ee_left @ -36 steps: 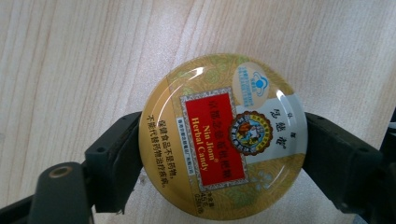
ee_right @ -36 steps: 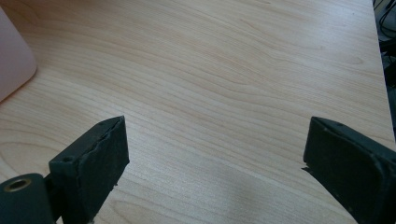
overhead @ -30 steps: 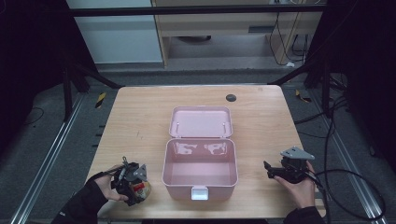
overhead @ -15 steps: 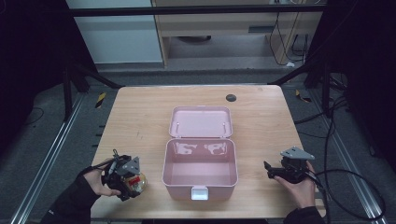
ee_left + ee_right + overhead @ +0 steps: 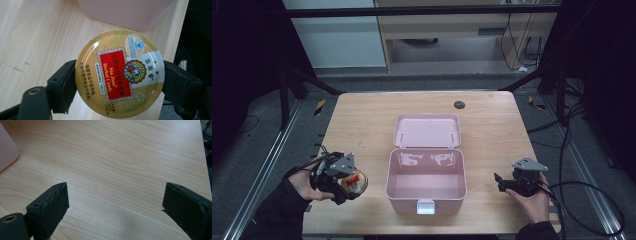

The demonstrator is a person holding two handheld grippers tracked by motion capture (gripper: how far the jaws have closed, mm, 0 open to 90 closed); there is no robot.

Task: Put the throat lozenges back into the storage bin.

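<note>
candy tin (image 5: 119,73) in left gripper (image 5: 117,82)

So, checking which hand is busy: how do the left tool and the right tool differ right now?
The left tool is shut on a round candy tin; the right tool is open with nothing between its jaws. The left tool sits left of the pink box, the right tool right of it. Both are hand-held over the wooden table.

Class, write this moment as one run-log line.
left gripper: shut on candy tin | right gripper: open, nothing between | pink box: lid open, inside bare
</note>
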